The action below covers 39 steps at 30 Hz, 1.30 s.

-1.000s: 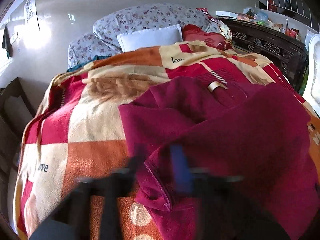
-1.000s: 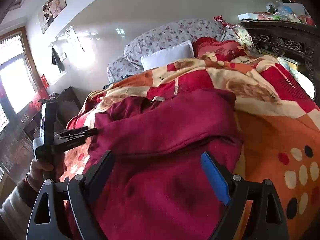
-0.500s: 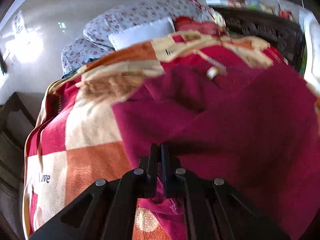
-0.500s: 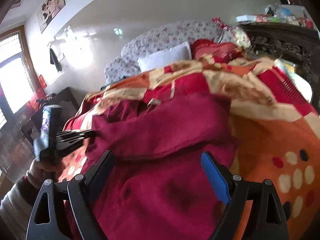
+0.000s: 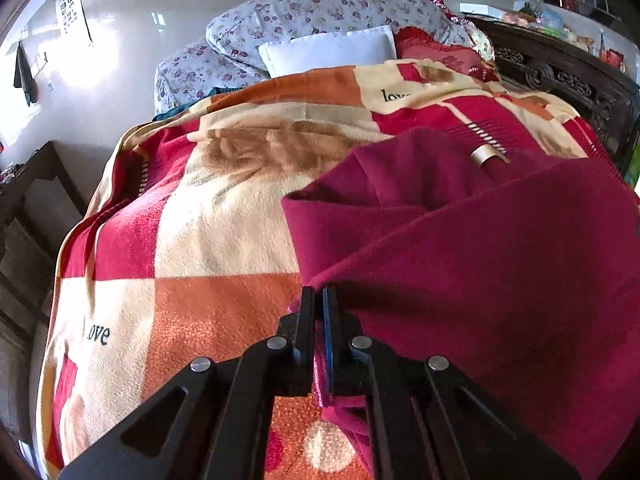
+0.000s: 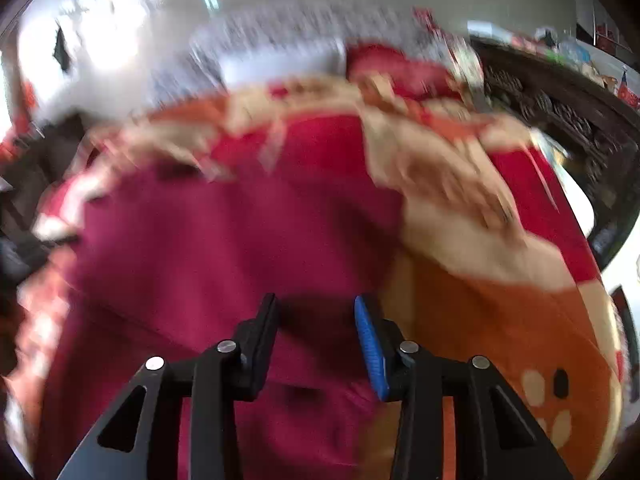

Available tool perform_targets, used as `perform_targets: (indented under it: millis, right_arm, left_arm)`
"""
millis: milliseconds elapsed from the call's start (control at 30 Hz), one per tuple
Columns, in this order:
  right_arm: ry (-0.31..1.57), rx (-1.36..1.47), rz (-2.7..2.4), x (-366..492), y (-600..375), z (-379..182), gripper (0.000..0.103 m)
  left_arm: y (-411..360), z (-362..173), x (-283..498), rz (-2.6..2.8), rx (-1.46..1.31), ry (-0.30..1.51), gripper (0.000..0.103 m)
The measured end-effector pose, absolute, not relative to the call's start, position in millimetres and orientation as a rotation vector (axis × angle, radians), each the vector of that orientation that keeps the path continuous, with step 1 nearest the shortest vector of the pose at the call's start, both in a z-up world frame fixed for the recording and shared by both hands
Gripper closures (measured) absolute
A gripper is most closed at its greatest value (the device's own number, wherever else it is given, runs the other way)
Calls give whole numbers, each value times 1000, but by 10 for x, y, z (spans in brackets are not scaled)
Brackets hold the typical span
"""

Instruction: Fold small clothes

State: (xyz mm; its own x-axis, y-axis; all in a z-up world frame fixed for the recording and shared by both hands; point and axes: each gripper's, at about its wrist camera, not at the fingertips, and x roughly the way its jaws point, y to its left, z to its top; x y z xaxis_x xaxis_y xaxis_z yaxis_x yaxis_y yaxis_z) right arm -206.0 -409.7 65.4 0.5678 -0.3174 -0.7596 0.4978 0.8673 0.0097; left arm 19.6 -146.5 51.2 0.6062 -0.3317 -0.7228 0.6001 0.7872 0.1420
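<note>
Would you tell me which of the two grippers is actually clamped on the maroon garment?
The left gripper: its jaws are shut on the maroon garment, while the right gripper is open.

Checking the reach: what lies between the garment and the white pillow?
Only the checked blanket lies between the maroon garment and the white pillow, seen in the left wrist view.

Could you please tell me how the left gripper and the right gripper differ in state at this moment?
The left gripper is shut, pinching an edge of the maroon garment; the right gripper is open, its fingers apart over the same cloth. The left wrist view is sharp; the right wrist view is motion-blurred. Both point across the checked blanket.
</note>
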Motion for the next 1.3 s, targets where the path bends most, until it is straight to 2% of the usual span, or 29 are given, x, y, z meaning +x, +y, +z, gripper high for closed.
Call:
perform_targets:
  millis: [100, 167, 233, 300, 433, 467, 533, 700, 733, 800, 933, 1100, 1233, 1300]
  right_arm:
    - [851, 329, -436, -2272, -4243, 579, 60]
    - [801, 376, -414, -2420, -4293, 690, 60]
    - [729, 406, -416, -2505, -4347, 839, 60]
    - [672, 408, -439, -2485, -4398, 970, 60]
    - [706, 336, -463, -2138, -4389, 985, 61]
    - [734, 295, -459, -2007, -4356, 942, 70]
    - [778, 254, -495, -1808, -4400, 830, 76]
    - [812, 284, -561, -1691, -4714, 657, 76]
    - [811, 293, -556, -1712, -4718, 681, 76]
    - [797, 300, -543, -1826, -4657, 786, 76]
    - [777, 270, -467, -2128, -4338, 928, 75]
    - [900, 151, -494, -2246, -4162, 543, 75]
    - [848, 297, -485, -2471, -4310, 589, 71]
    - [791, 315, -488, -2635, -4284, 708, 65]
  left_arm:
    - [-1441, 547, 172, -558, 388, 737, 99]
    - [-1375, 621, 140, -560, 368, 723, 92]
    - [-1295, 710, 89, -565, 335, 693, 53]
    - [-1237, 799, 12, -555, 307, 650, 44]
    - [-1241, 873, -118, -579, 262, 633, 43]
    - [-1273, 851, -121, -577, 266, 637, 41]
    - [-1368, 745, -79, -544, 299, 656, 39]
    - [-1445, 370, 278, -477, 275, 801, 39]
    - [-1438, 328, 317, -482, 260, 815, 35]
    - [-1389, 323, 337, -471, 238, 817, 31]
    - [-1264, 365, 247, -459, 219, 816, 31]
    - [-1150, 296, 81, -467, 212, 814, 31]
    - [-1140, 283, 1, -465, 212, 829, 31]
    - [-1093, 347, -75, -477, 210, 822, 31]
